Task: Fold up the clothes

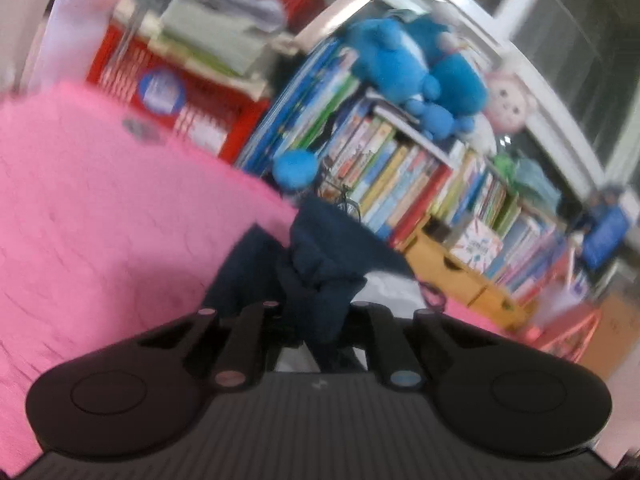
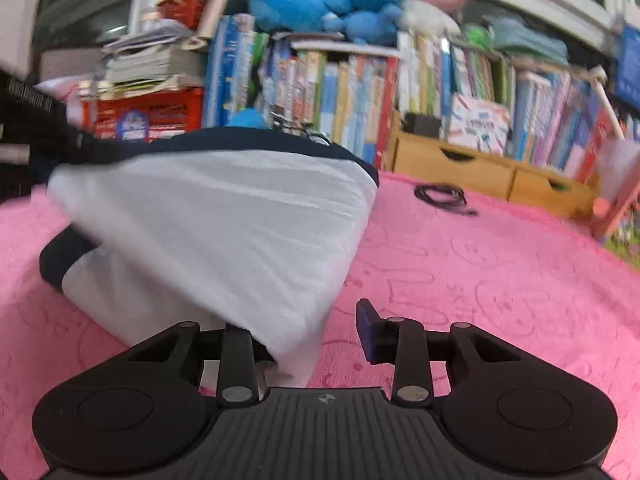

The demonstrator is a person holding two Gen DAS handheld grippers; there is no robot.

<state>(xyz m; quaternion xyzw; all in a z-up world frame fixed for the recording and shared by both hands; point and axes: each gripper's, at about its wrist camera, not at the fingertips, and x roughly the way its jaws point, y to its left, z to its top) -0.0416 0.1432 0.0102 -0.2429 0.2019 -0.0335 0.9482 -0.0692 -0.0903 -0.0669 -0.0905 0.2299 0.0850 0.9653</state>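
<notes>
- A white garment with navy trim hangs partly lifted over a pink blanket, one navy edge pulled up toward 10 o'clock in the right wrist view, the lower portion resting on the blanket.
- The left gripper is clenched on a bunched navy fold of that garment; dark cloth spills between its jaws toward 12 o'clock.
- The right gripper stands released, its jaws spread; the white cloth drapes over the finger at 9 o'clock, while the blue-padded finger at 3 o'clock is bare.
- Risk, as judged: with only one grip on a bunched wad, the fold could come out crooked, or the smooth cloth could slip free if tugged sharply.
- A black cord lies on the blanket at 1 o'clock, near enough to snag a dragged hem.
- The garment looks thin and finely ribbed, the blanket plush and embossed; both views are motion-blurred.
</notes>
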